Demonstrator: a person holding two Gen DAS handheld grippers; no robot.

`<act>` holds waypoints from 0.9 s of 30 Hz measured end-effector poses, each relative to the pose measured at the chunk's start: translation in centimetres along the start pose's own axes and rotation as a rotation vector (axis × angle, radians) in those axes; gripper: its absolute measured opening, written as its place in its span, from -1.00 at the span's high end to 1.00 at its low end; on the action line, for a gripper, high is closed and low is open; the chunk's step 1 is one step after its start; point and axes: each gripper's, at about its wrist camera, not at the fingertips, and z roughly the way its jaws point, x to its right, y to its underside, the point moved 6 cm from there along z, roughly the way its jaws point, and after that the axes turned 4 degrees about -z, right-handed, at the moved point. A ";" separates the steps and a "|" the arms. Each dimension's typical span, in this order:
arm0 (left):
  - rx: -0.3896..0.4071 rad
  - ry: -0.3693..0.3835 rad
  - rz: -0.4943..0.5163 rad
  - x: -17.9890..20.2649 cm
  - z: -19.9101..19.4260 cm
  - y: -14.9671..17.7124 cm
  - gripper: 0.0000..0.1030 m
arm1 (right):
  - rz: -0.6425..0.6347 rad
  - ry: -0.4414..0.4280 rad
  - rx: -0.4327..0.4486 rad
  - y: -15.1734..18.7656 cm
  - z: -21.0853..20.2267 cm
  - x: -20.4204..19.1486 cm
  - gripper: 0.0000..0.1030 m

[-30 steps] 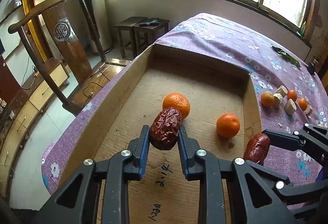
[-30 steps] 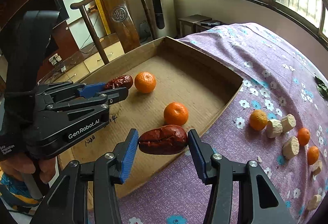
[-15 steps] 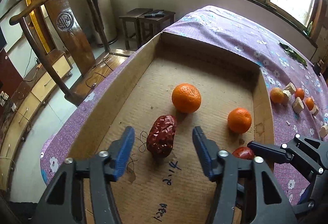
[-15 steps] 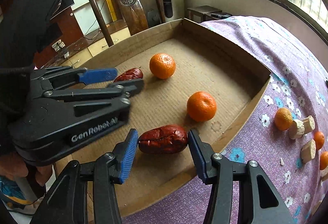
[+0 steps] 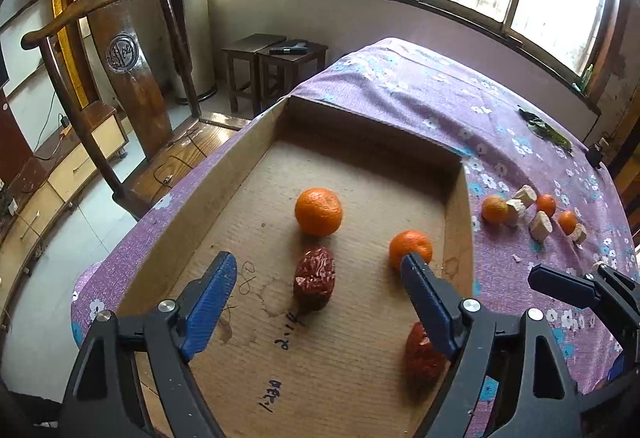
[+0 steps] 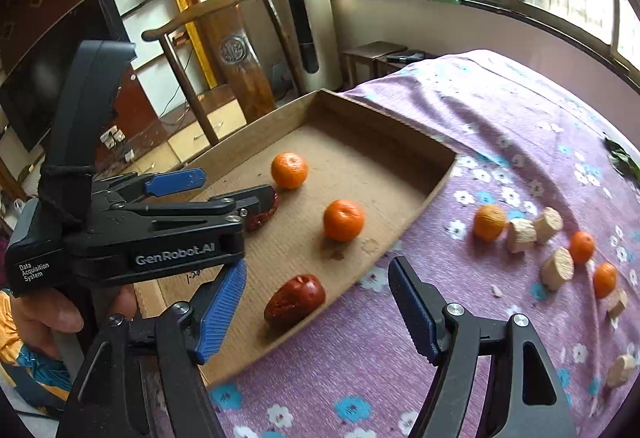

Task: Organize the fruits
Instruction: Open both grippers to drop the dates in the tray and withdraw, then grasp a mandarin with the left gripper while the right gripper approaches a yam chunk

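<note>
Left jaws: left gripper (image 5: 318, 284) spread wide, holding nothing.
Right jaws: right gripper (image 6: 316, 304) spread wide, holding nothing.
Dates: two wrinkled red dates (image 5: 314, 284) (image 6: 295, 301) lying inside cardboard box (image 5: 248, 153).
Oranges: two (image 5: 319, 211) inside the box.
Writing: "GenRobot.AI" (image 6: 175, 258).

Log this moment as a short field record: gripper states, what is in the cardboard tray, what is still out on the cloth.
left gripper: open, empty, over the tray
right gripper: open, empty, at the tray's near edge
cardboard tray: holds two oranges and two red dates
oranges in tray: one farther, one nearer the right wall
red dates in tray: one between the left fingers' line, one by the near right edge
purple cloth: three oranges and pale cut chunks remain outside the tray
</note>
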 end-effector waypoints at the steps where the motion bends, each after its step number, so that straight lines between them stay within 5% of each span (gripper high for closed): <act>1: 0.009 0.009 0.009 0.6 -0.3 0.0 -0.71 | 0.012 0.012 0.005 0.3 -0.5 0.6 -0.53; 20: 0.014 0.119 0.193 12.7 -1.6 3.1 -0.79 | 0.226 0.228 0.041 7.2 -9.3 10.7 -0.53; 27: 0.009 0.133 0.253 16.3 -1.3 4.6 -0.79 | 0.281 0.339 0.056 9.2 -12.2 13.6 -0.67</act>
